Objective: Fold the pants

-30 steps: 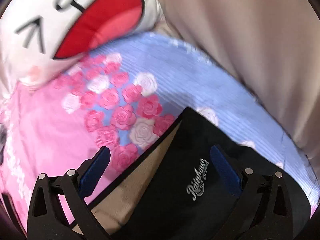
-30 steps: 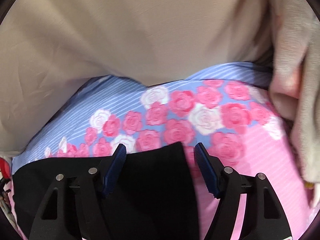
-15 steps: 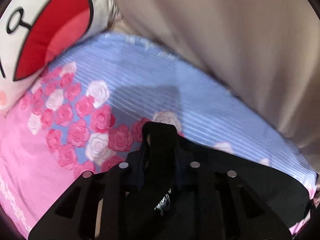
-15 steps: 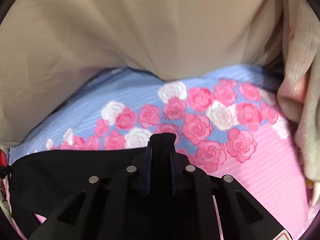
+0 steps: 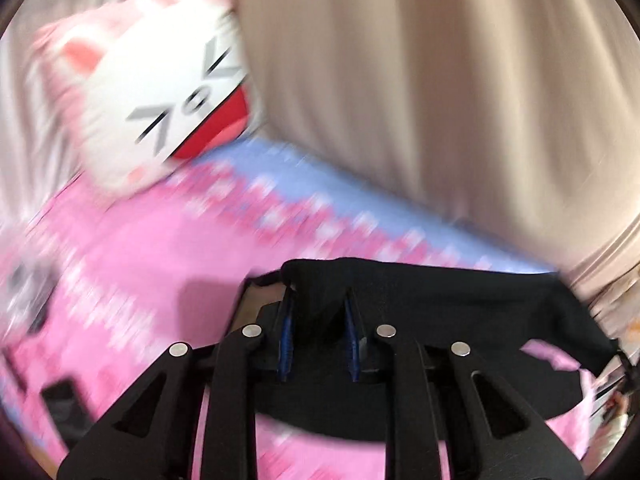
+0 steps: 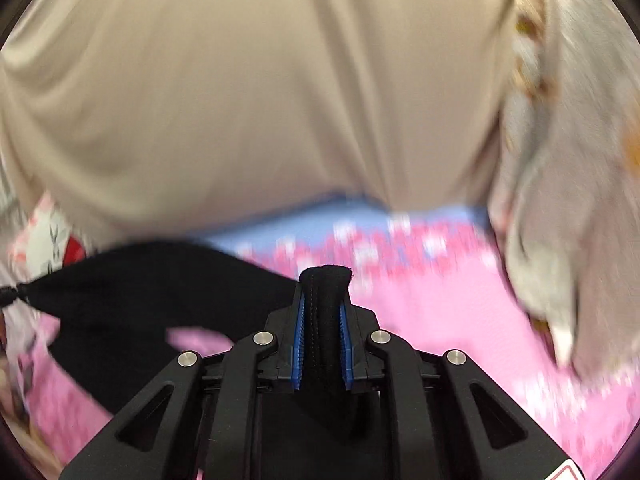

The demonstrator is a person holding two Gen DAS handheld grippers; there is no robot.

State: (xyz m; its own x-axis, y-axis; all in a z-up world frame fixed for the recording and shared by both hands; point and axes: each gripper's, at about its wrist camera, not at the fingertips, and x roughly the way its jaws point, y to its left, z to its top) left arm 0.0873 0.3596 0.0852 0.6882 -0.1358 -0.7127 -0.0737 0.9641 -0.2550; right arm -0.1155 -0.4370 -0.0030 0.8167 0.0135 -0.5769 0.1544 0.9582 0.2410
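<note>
My left gripper (image 5: 318,306) is pinched on a bunched fold of the black pants (image 5: 440,292), its blue-lined fingers (image 5: 286,332) pressed in against the cloth from both sides. From there the dark fabric stretches off to the right in a taut band, lifted above the bedspread (image 5: 140,264), with pink showing beneath its lower edge. No lettering on the pants can be read from this view; the cloth in my grip is plain black.

My right gripper (image 6: 323,308) is clamped on another thick roll of the same pants (image 6: 132,280), which stands up between the blue fingers (image 6: 301,340) and pokes out past their tips. A row of stitching runs along the roll. The rest of the garment trails away to the left, hanging above the bed.

The bedspread is pink near me and turns pale blue farther off, with a band of pink and white roses between, all smeared by motion. A white cat-face cushion (image 5: 160,104) with a red mouth and crossed-line eyes leans at the far left of the bed. Beige curtain (image 6: 260,92) fills the background of both views, and a pale plush blanket (image 6: 560,200) hangs at the right. A red-edged sticker corner (image 6: 566,473) shows on my right gripper, unreadable.
</note>
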